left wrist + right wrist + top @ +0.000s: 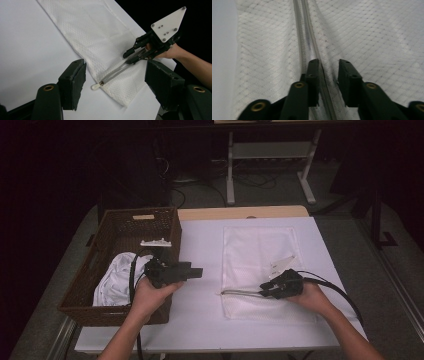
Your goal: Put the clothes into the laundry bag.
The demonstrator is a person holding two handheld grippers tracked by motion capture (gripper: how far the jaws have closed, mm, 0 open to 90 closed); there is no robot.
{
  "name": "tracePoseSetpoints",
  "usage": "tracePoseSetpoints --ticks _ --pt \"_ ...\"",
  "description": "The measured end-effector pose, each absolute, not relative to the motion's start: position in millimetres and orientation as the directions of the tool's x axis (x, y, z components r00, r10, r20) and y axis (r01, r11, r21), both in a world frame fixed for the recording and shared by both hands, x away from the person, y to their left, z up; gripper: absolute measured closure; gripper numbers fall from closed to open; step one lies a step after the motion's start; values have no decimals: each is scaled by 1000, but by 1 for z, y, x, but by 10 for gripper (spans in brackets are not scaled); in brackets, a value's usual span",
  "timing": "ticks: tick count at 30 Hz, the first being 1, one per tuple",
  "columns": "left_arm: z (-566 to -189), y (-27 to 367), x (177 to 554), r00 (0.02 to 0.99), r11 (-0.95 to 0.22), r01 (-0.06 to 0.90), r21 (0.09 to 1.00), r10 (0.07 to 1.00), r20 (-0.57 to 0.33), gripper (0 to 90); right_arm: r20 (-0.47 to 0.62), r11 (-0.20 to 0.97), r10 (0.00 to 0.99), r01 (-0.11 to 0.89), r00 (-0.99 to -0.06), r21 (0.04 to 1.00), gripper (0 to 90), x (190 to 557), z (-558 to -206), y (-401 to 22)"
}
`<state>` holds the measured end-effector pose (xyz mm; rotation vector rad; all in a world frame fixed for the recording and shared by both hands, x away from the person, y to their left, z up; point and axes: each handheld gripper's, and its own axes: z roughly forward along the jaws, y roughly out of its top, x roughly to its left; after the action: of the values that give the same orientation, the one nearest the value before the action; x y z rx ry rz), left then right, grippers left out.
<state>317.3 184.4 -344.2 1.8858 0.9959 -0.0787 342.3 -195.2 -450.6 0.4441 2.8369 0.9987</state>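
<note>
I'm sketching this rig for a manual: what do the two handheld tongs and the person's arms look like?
Both tongs, left tongs and right tongs, are black, with two blocky flat-faced jaws on arms with brass-coloured rivets. A black cable trails from each. The right one carries a pale three-cornered plate with small screws. The forearms are bare, no sleeves or gloves.

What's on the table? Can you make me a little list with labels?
table: white top
mesh bag: white, lying flat
zipper: partly open along the bag's near edge
zipper pull: white, at the bag's corner
basket: brown wicker, at the table's left
cloth: white, bunched inside the basket
left tool: jaws wide open, aimed at the zipper pull
right tool: jaws narrow, on the edge of the zipper opening
</note>
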Motion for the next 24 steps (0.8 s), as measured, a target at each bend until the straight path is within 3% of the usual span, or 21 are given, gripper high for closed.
tracePoseSetpoints --ticks 2,5,12,24 --pt "-344 186 317 663 -200 665 720 602 -445 320 -5 745 310 240 -951 623 852 343 -450 -195" --pt "-341 188 315 662 -197 664 722 603 -445 320 8 744 316 253 -949 618 876 346 -448 -195" --pt "-330 193 311 671 -195 652 733 598 -438 319 35 688 331 266 -943 676 882 348 -432 -201" --pt "-323 211 310 658 -192 652 734 625 -421 318 59 663 345 288 -937 691 886 355 -417 -202"
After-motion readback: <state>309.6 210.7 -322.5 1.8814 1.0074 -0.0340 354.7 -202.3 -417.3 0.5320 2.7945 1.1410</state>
